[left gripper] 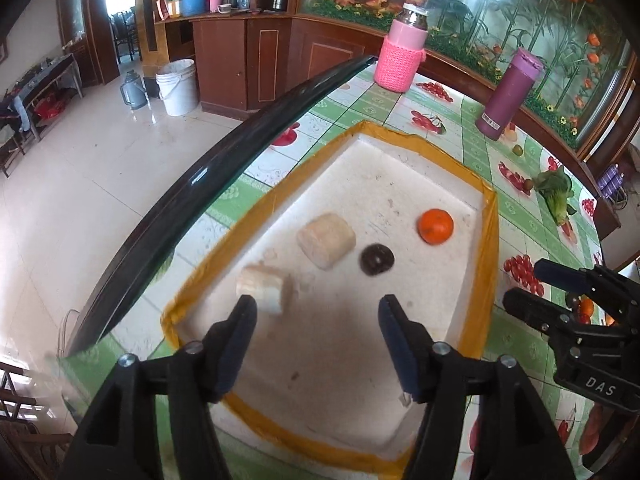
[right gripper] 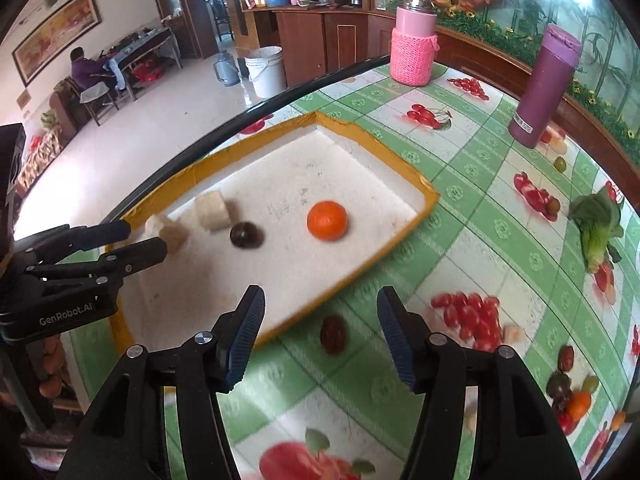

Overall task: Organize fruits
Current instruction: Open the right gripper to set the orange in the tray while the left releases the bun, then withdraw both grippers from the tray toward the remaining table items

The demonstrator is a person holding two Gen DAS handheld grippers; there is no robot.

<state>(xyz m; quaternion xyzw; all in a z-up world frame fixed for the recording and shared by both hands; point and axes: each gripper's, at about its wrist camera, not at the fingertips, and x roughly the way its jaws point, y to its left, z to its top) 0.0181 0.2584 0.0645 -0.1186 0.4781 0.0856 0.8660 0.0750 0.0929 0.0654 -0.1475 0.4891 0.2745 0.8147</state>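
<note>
A shallow white foam tray [left gripper: 400, 184] with yellow-taped edges lies on the bench [right gripper: 472, 216], which is covered in a green checked cloth printed with fruit. Inside the tray sit an orange [left gripper: 436, 226], a dark round fruit [left gripper: 377, 259] just beside it toward the near side, and two pale cut chunks [left gripper: 326, 240] [left gripper: 264, 287] lined up toward the tray's left wall. None of these touch each other, as far as the views show.

The left gripper [left gripper: 316, 312] hangs over the near part of the tray with its jaws spread wide and nothing between them; the nearer pale chunk lies just beyond its left fingertip. The right gripper [right gripper: 320, 304] hovers over the cloth outside the tray's near edge, jaws likewise apart and empty. A small dark red fruit [right gripper: 333, 335] rests on the cloth between its fingers, untouched.

Farther out on the bench stand a pink bottle in a knitted sleeve [right gripper: 412, 44] and a purple flask [right gripper: 544, 88], both upright and well apart from the tray. A leafy green vegetable [right gripper: 598, 228] lies to the right, and a small cluster of mixed fruit [right gripper: 572, 396] sits near the right edge. Beyond the bench's dark rim are a tiled floor, a white bucket [right gripper: 266, 70], a wooden cabinet and a seated person [right gripper: 86, 72] at a far table.
</note>
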